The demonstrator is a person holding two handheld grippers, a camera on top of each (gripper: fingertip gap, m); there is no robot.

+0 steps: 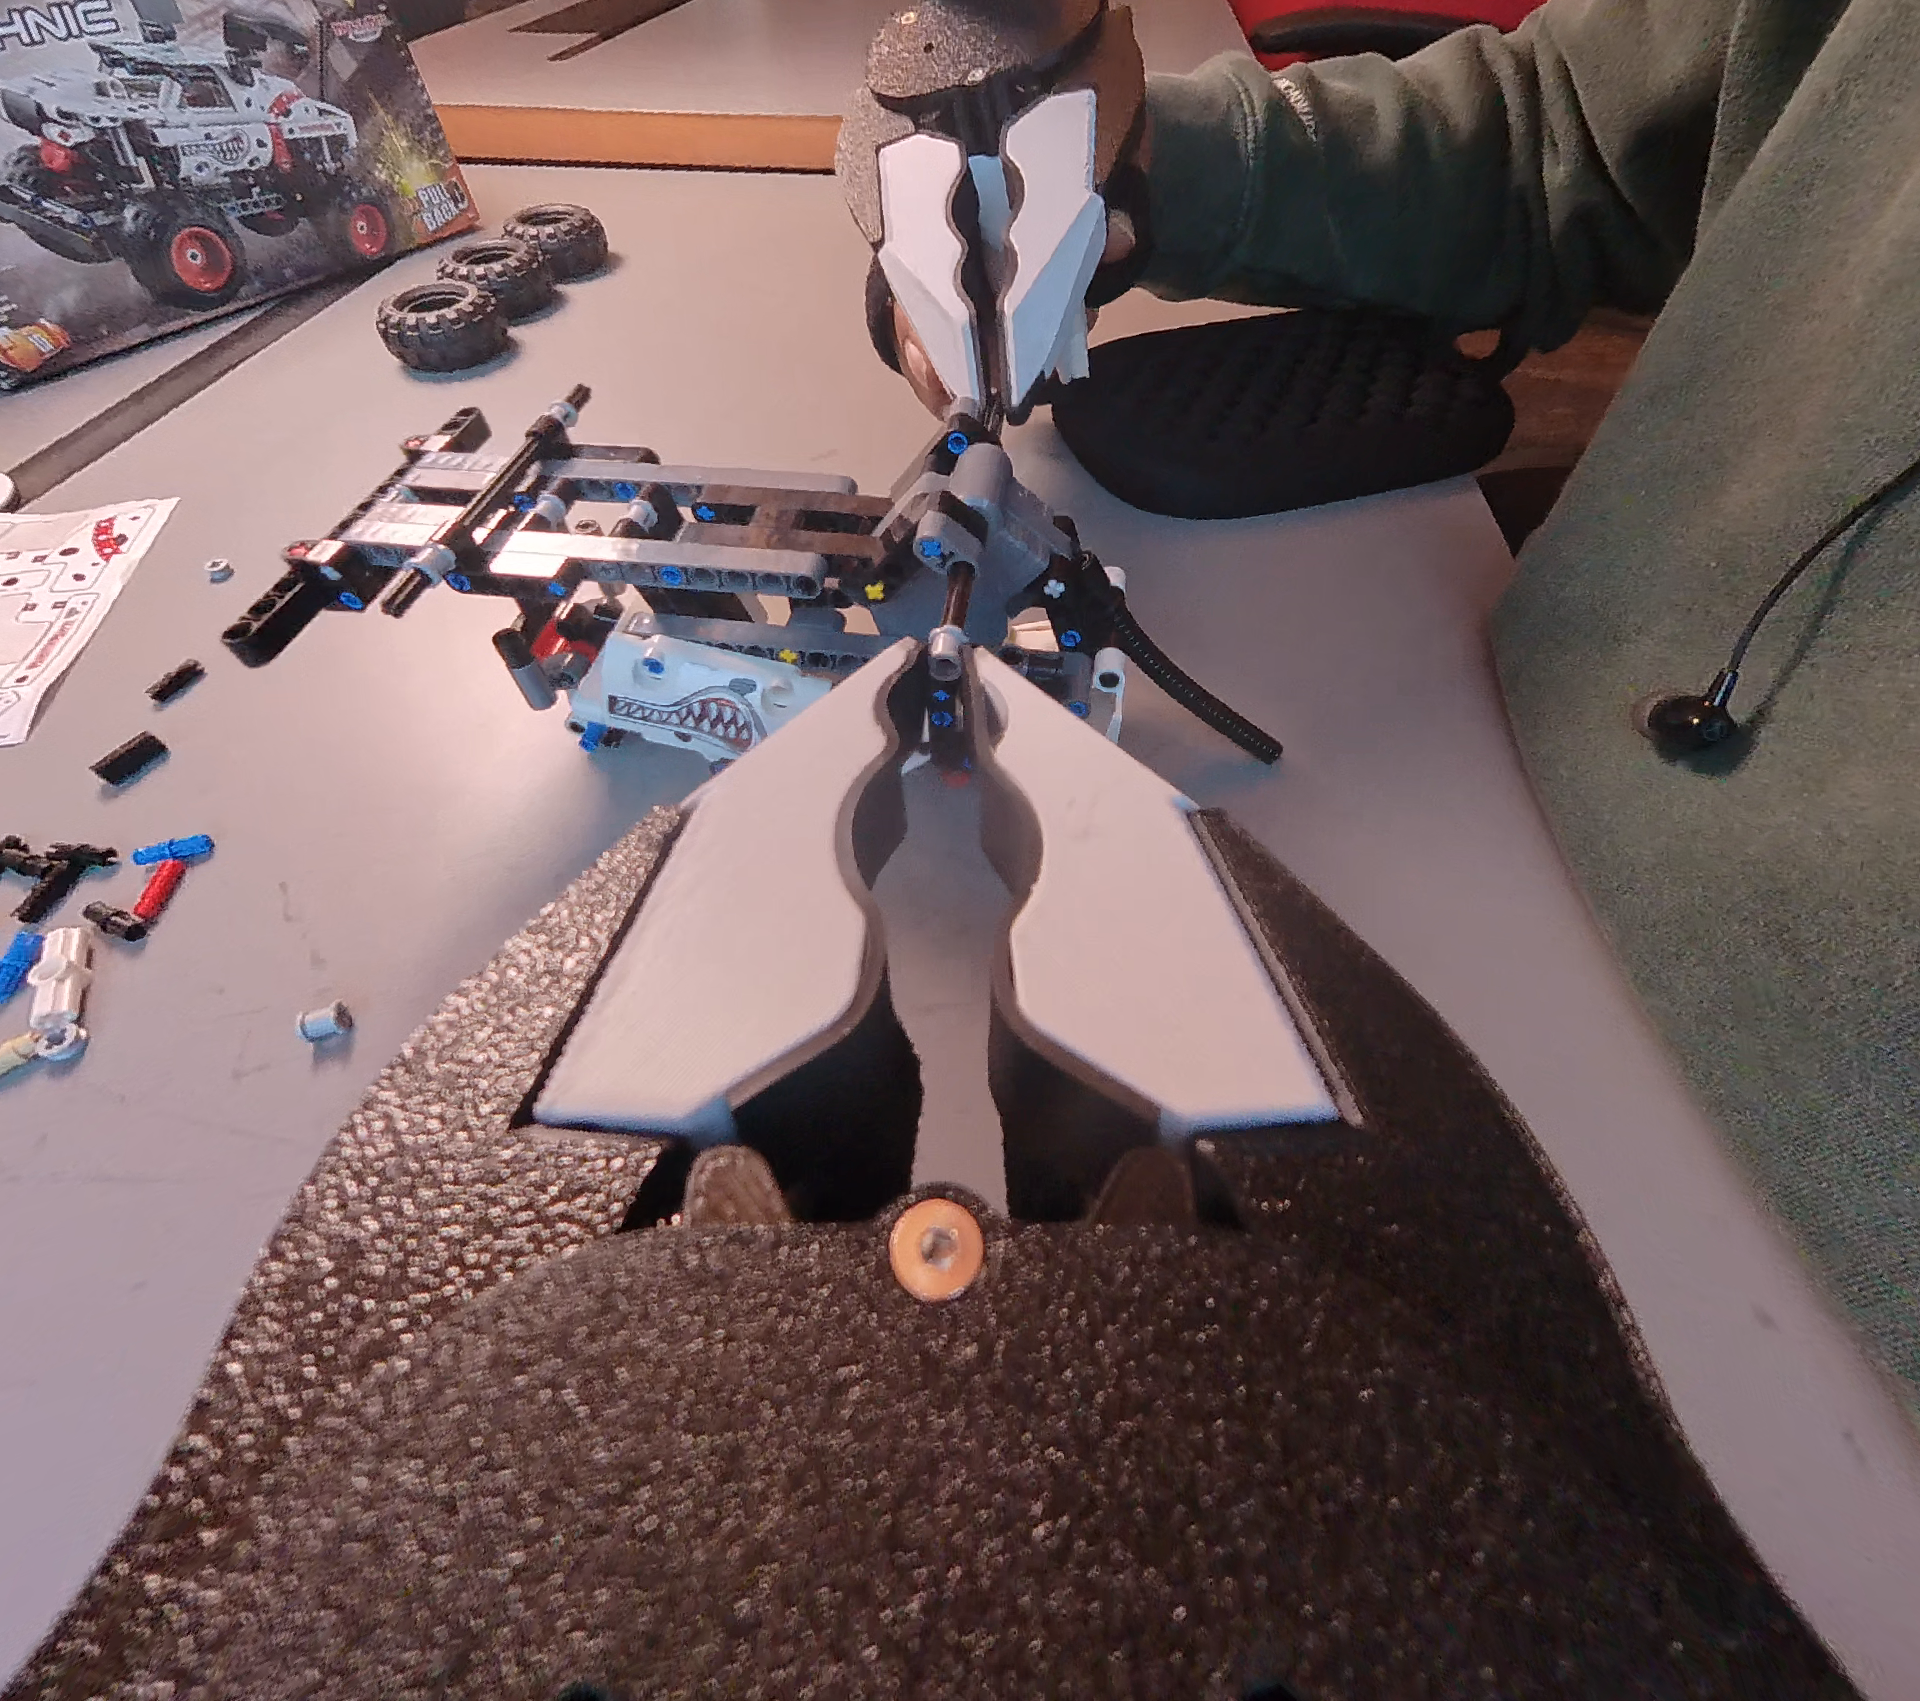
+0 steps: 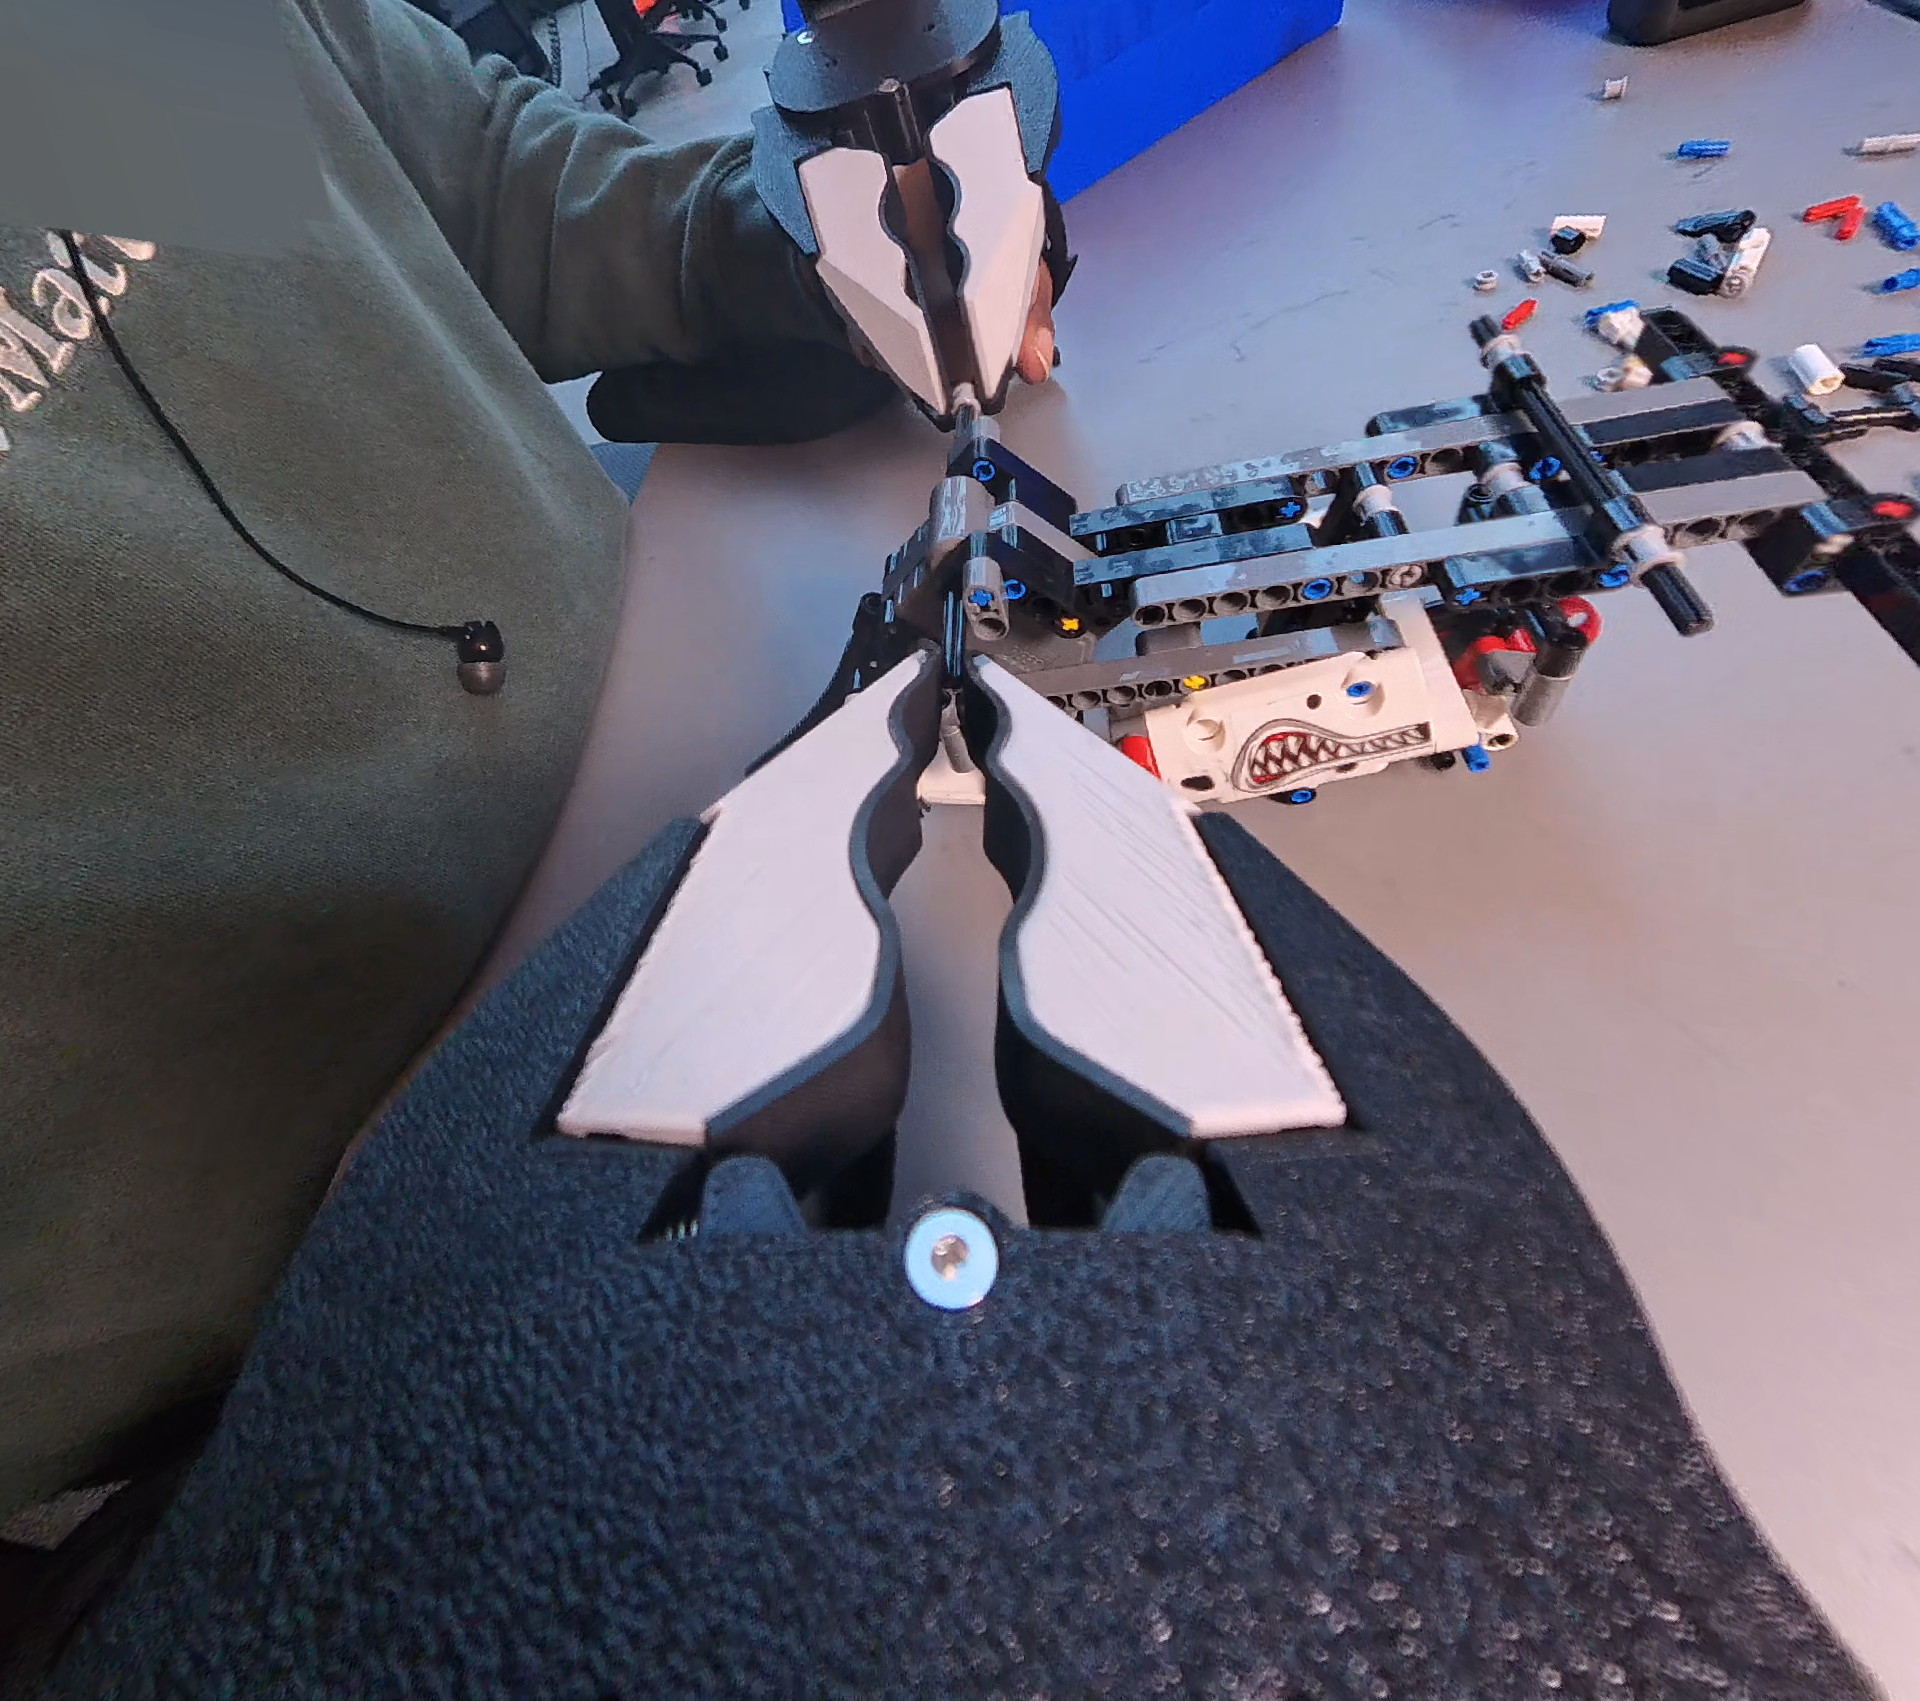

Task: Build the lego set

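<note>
Both grippers pinched opposite ends of one black axle (image 1: 958,591) running through the rear of the half-built truck chassis (image 1: 665,550): the left gripper (image 1: 948,695) was clamped narrowly on its near end, the right gripper (image 2: 951,690) likewise on the other. That chassis sat on the grey worktop (image 1: 416,778), with three black tyres (image 1: 494,285) and loose pins (image 1: 156,882) nearby.

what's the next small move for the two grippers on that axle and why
Probably press the two ends gently toward each other to seat the black axle: the left gripper and right gripper each pinch one end, while the chassis rests on the table.
</note>
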